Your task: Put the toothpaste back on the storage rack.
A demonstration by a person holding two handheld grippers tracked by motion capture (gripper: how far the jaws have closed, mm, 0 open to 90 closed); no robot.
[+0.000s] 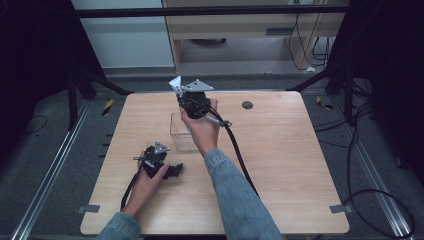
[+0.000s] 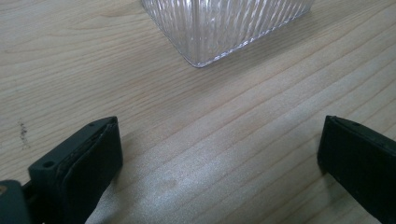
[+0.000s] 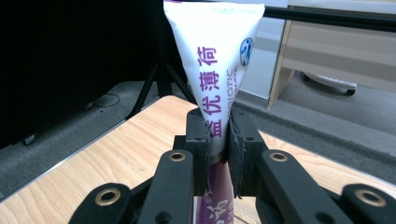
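The container (image 1: 182,133) stands on the counter (image 1: 280,165) about midway between its left and right edges, toward the far edge. The right gripper (image 1: 186,90) is above and just behind it, with the tube (image 3: 215,65) standing up between its fingers (image 3: 198,140). The left gripper (image 1: 172,171) rests on the counter near the container's front left corner, toward the near edge.

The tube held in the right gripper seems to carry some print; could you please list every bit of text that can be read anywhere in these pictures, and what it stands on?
"益优薄荷": purple characters running down the white tube, which is clamped in the right gripper.
"...IOTIC": smaller purple Latin letters beside them on the tube; the start is hidden.
Round blue emblem near the tube's wide end: too small to read.
Purple characters low on the tube, below the jaws: cut off, unreadable.
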